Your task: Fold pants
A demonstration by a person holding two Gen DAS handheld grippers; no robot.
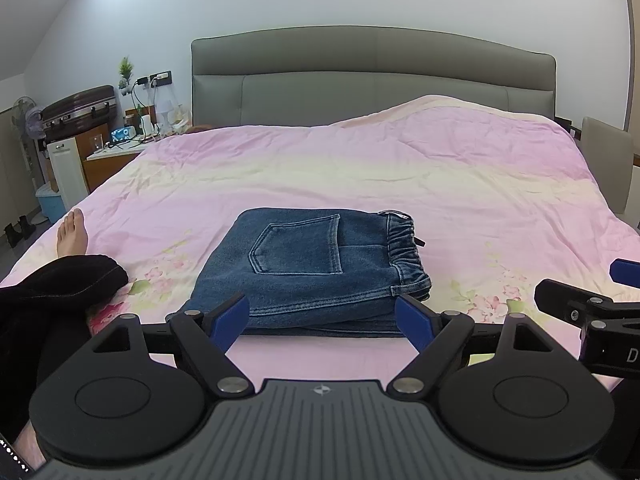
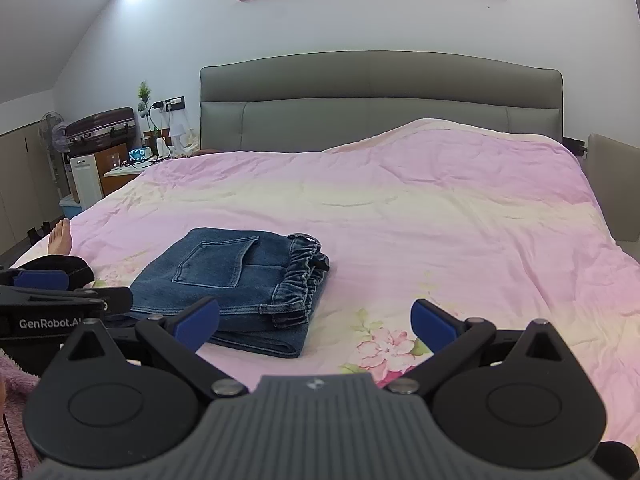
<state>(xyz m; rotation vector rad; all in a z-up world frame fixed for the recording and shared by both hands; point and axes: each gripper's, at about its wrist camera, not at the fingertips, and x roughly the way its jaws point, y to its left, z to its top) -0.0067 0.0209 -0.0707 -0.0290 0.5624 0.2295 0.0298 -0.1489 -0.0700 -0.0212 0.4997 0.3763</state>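
The pants (image 1: 312,268) lie folded into a compact stack on the bed (image 1: 400,184), pocket side up, waistband to the right. Left tool (image 1: 322,316) and right tool (image 2: 314,324) hover near the stack — both spread wide, holding nothing. Folding appears complete; next move — likely withdrawal, or a final smoothing press.

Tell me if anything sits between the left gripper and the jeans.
Nothing visible does. The left gripper is open, with the folded jeans directly ahead of its fingers on the bedspread. The person's leg lies off to the left, outside that path.
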